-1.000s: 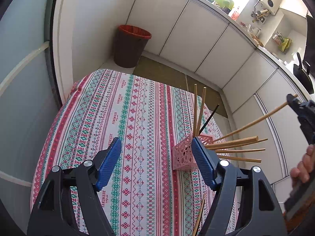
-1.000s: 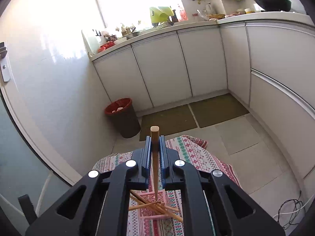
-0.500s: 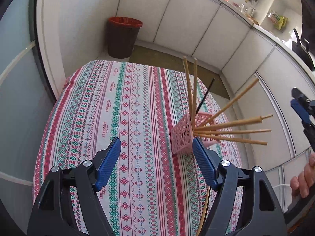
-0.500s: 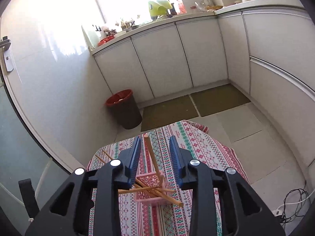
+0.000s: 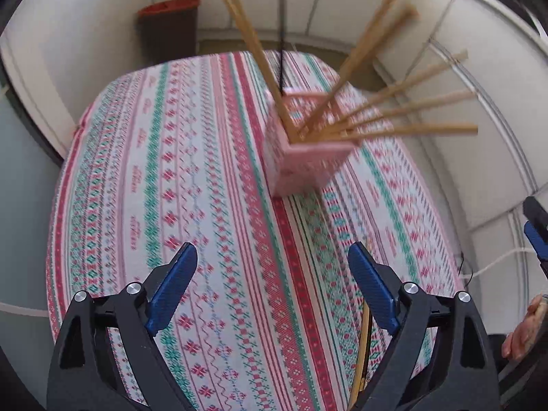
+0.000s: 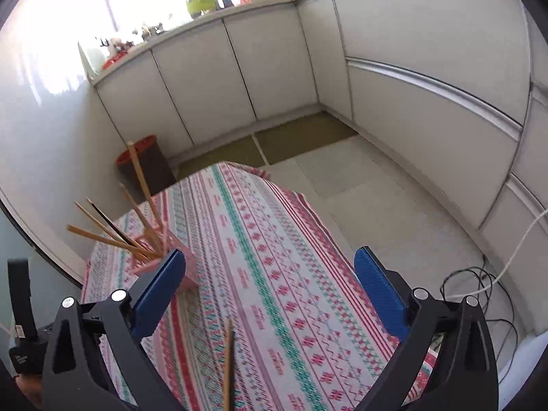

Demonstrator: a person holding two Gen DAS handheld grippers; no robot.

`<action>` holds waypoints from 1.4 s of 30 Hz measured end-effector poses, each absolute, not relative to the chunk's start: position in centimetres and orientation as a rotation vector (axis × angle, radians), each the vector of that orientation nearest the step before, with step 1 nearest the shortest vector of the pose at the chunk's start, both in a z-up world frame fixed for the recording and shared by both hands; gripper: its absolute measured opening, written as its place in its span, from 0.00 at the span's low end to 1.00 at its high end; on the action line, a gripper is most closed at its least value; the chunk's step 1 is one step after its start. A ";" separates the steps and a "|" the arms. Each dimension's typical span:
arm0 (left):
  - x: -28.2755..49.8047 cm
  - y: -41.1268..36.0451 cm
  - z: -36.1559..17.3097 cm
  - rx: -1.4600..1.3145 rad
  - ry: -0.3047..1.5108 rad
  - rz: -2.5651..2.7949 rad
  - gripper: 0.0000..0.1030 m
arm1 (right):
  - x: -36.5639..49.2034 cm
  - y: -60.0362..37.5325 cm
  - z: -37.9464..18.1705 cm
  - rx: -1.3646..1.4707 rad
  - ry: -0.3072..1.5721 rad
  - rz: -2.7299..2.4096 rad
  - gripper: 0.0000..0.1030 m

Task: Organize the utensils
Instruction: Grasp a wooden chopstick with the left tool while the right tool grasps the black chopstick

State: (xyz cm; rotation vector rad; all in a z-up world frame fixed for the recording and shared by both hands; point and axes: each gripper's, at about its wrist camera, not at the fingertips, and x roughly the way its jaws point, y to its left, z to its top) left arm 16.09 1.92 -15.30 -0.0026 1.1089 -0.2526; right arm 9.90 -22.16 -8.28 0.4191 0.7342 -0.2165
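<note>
Now loose chopstick lies seemingly between open right tool jaws

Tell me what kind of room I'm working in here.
Most likely a home kitchen: white base cabinets run under a cluttered countertop, a red-rimmed waste bin stands on the floor, and wooden chopsticks sit in a pink lattice holder on a patterned tablecloth.

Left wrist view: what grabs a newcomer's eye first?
The pink lattice basket standing on the striped tablecloth, with wooden chopsticks fanning out of it in all directions plus one thin black stick. Next, the left gripper low in the frame, blue pads wide apart with nothing between them, and a loose chopstick lying on the cloth by its right finger.
</note>
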 end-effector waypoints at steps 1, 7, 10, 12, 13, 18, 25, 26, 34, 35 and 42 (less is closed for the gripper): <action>16.0 1.1 -16.0 0.019 1.132 -0.267 0.84 | 9.6 -22.6 -9.4 0.431 0.767 -0.225 0.93; 17.0 -3.5 -20.1 0.068 1.259 -0.295 0.74 | 9.8 -25.8 -15.0 0.664 1.004 -0.199 0.93; 18.2 -5.1 -21.9 0.012 1.321 -0.295 0.66 | 9.4 -26.5 -15.7 0.713 1.019 -0.206 0.93; 19.0 -5.8 -23.0 -0.031 1.352 -0.279 0.63 | 9.5 -26.7 -16.3 0.717 1.051 -0.197 0.93; 19.3 -6.1 -23.5 -0.038 1.362 -0.267 0.61 | 9.6 -26.6 -16.6 0.710 1.068 -0.191 0.93; 20.4 -7.7 -24.3 -0.007 1.341 -0.209 0.60 | 9.8 -26.3 -17.1 0.642 1.101 -0.179 0.93; 21.0 -8.7 -24.3 -0.039 1.361 -0.233 0.61 | 10.1 -27.0 -17.8 0.657 1.125 -0.177 0.93; 21.3 -9.1 -24.4 -0.037 1.368 -0.240 0.61 | 10.0 -27.2 -17.8 0.670 1.125 -0.177 0.93; 20.9 -11.0 -25.0 0.170 1.348 -0.207 0.46 | 10.4 -26.6 -18.1 0.658 1.146 -0.176 0.93; 20.9 -10.9 -25.1 0.165 1.347 -0.209 0.45 | 10.5 -26.4 -18.0 0.651 1.150 -0.174 0.93; 19.5 -8.8 -25.2 0.192 1.344 -0.239 0.33 | 10.9 -25.4 -18.2 0.603 1.167 -0.172 0.93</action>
